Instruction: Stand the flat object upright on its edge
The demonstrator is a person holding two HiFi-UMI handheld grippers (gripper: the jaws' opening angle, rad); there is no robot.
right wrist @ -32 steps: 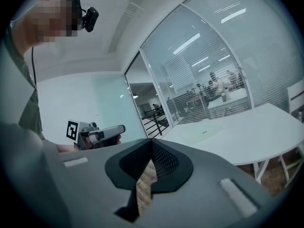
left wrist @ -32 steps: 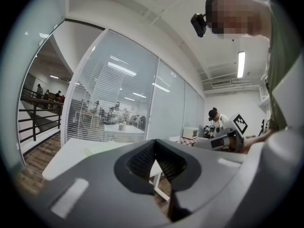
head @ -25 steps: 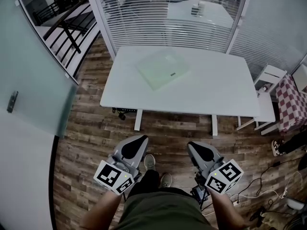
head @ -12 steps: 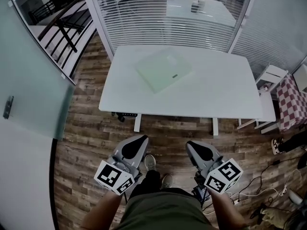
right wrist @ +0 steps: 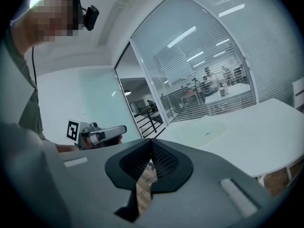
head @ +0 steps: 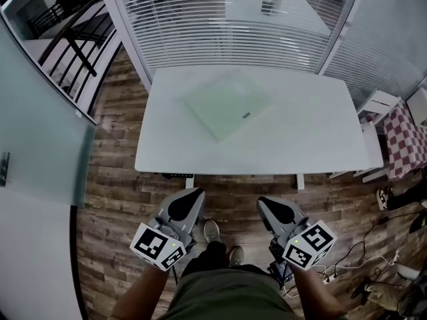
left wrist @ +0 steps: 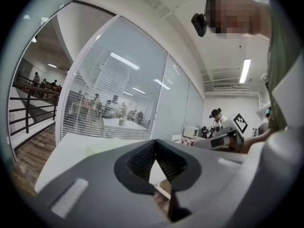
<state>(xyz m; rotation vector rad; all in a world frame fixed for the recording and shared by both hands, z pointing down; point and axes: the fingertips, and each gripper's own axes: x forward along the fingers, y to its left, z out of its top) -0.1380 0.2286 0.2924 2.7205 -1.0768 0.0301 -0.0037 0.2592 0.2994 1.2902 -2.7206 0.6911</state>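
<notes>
The flat green board (head: pixel 227 104) lies on the table (head: pixel 313 135), upper centre of frame, well apart from the left gripper (head: pixel 187 204) and right gripper (head: pixel 280 209) (both jaws together, empty), slightly nearer the left.

A white counter (head: pixel 313 135) stands on the wood-plank floor (head: pixel 117 199) before a glass wall with blinds (head: pixel 220 25), with a red-checked cloth (head: pixel 407 142) and loose cables (head: pixel 353 262) at its right.

Flat object (head: pixel 227 103) on table (head: pixel 313 139)
</notes>
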